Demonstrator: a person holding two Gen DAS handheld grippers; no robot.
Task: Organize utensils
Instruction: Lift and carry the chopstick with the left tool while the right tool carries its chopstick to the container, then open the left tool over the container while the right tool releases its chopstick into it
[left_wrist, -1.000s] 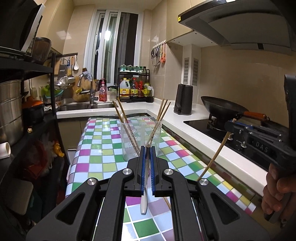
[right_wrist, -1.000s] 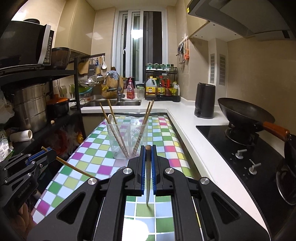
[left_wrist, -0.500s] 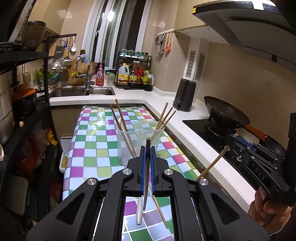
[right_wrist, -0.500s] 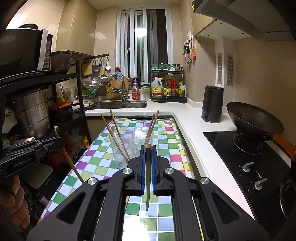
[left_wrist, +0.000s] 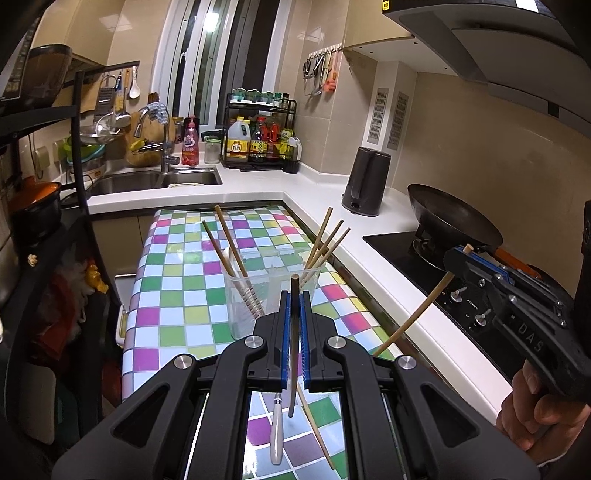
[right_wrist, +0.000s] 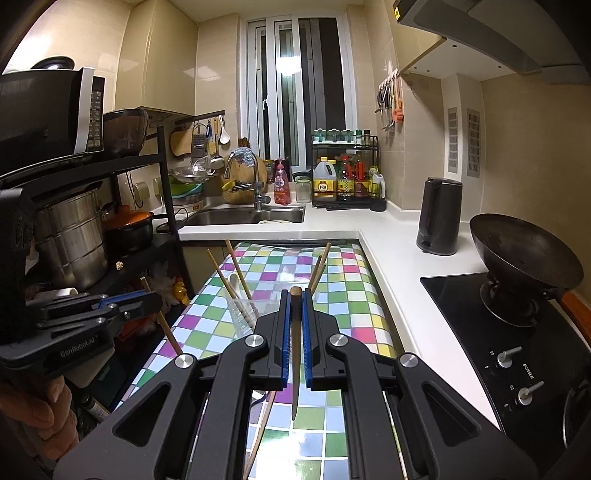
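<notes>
Two chopsticks are now up off the tabletop (left_wrist: 177, 288), one in each of your grippers. Left wrist view: your left gripper (left_wrist: 294, 295) is clamped on a dark chopstick (left_wrist: 293, 354), carried higher and nearer the clear cup (left_wrist: 271, 295) than a second ago; a white-handled utensil (left_wrist: 276, 435) and another stick still lie below. Right wrist view: your right gripper (right_wrist: 295, 295) is clamped on its chopstick (right_wrist: 295, 354), likewise raised. Both look ready to drop into the cup just ahead.
</notes>
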